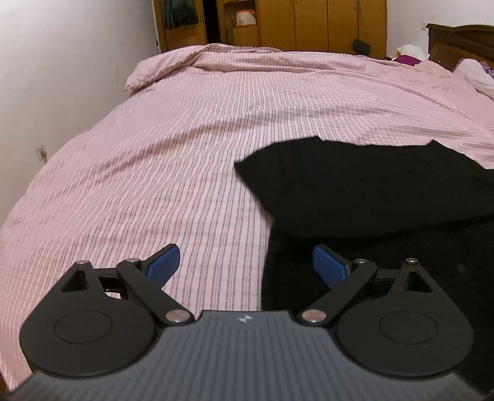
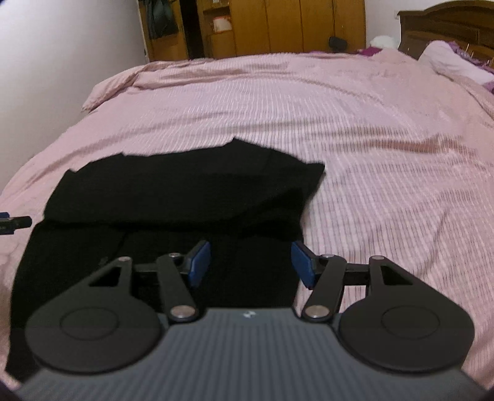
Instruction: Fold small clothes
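Observation:
A black garment (image 1: 370, 197) lies flat on the pink striped bed cover (image 1: 154, 160), with its far part folded over the near part. In the right wrist view the garment (image 2: 173, 197) fills the lower left. My left gripper (image 1: 246, 262) is open and empty, over the garment's left edge. My right gripper (image 2: 250, 262) is open and empty, over the garment's right edge. The tip of the left gripper (image 2: 15, 222) shows at the left edge of the right wrist view.
The bed cover (image 2: 386, 154) spreads far ahead and to both sides. A white wall (image 1: 61, 77) runs along the left. Wooden wardrobes (image 1: 308, 24) stand at the back. A dark headboard (image 2: 447, 27) and pillows (image 2: 447, 61) are at the far right.

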Available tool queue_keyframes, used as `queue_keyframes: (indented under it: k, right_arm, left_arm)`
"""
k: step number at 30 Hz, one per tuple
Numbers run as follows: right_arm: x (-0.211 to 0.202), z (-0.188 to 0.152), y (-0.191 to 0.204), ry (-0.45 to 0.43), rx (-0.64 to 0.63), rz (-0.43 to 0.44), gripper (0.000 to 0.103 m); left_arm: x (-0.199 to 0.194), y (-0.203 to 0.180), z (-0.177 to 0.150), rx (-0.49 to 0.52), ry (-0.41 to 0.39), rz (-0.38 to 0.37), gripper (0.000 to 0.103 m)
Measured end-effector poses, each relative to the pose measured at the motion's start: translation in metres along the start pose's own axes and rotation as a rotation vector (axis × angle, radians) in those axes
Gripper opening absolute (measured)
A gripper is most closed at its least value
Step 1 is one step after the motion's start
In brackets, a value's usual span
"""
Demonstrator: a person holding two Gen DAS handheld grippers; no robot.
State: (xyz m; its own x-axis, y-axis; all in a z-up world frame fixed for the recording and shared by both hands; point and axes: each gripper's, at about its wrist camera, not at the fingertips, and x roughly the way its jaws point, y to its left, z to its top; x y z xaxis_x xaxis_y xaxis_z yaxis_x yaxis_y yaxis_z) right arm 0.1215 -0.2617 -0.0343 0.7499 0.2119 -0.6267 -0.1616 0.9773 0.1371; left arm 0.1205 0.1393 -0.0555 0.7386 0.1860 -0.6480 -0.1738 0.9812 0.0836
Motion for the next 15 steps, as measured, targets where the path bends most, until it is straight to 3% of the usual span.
queue_keyframes:
  k: [8,15]
  right_arm:
    - [-0.029,-0.048,0.019,0.069,-0.049,-0.007,0.061]
    - [-0.032,-0.083,0.031,0.12,-0.075,-0.017,0.06]
  left_arm:
    - [-0.049,-0.002,-0.054,-0.072,0.04,-0.036,0.096]
    - [-0.058,-0.011,-0.093,-0.109,0.109,-0.087,0.096]
